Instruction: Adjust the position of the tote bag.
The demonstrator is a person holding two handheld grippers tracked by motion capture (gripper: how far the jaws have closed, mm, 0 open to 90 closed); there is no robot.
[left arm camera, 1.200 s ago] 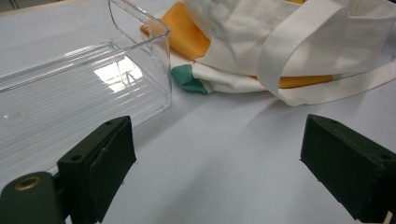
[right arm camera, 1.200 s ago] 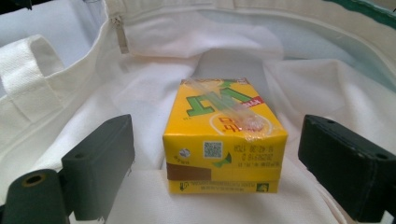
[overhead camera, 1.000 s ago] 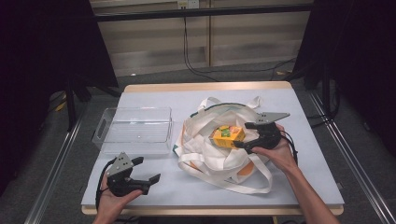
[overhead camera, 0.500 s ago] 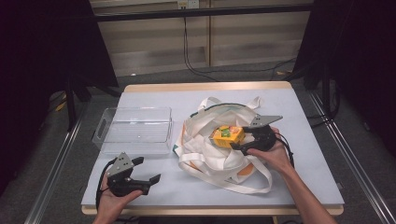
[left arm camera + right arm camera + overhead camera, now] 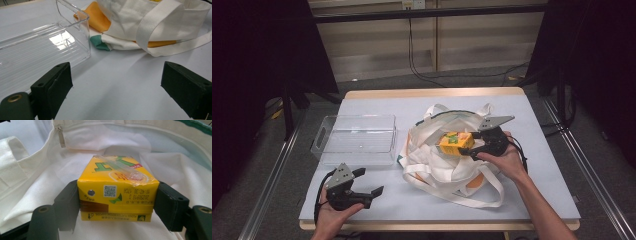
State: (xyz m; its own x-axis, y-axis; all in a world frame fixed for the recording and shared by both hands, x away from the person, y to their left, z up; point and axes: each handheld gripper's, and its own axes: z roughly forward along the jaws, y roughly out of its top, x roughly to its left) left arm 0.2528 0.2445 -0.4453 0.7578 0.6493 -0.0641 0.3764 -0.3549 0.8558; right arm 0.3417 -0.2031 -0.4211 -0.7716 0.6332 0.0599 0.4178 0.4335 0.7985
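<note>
Risk, slip: the yellow cardboard juice carton [image 5: 117, 195] is taken by its two short sides only; if the pads [image 5: 66, 206] bear unevenly, I judge it could twist or drop back into the bag on lifting.
Risk, crush: thin card walls; a harder squeeze may dent them or strain the clear wrapped straw [image 5: 120, 167] taped on top.
Risk, snag: the white canvas tote bag [image 5: 447, 160] lies loose under and around the carton; its zip pull [image 5: 61, 137] and webbing handles [image 5: 472, 197] could catch a jaw on the way out and drag the bag along the pale grey surface [image 5: 537, 150].
Right hand-held gripper [image 5: 472, 149]: jaws have just been closing; they now press the carton's sides, carton held.
Carton, place: in the tote's open mouth, on white lining, right of centre on the surface; in the high view it lies at 9 o'clock from the gripper body, between the jaws.
Left hand-held gripper [image 5: 371, 182]: jaws wide apart, nothing between them, resting near the front left edge.
Clear plastic rectangular tray [image 5: 354, 140]: empty, at 12 o'clock from the left hand-held gripper, just beside the tote.
</note>
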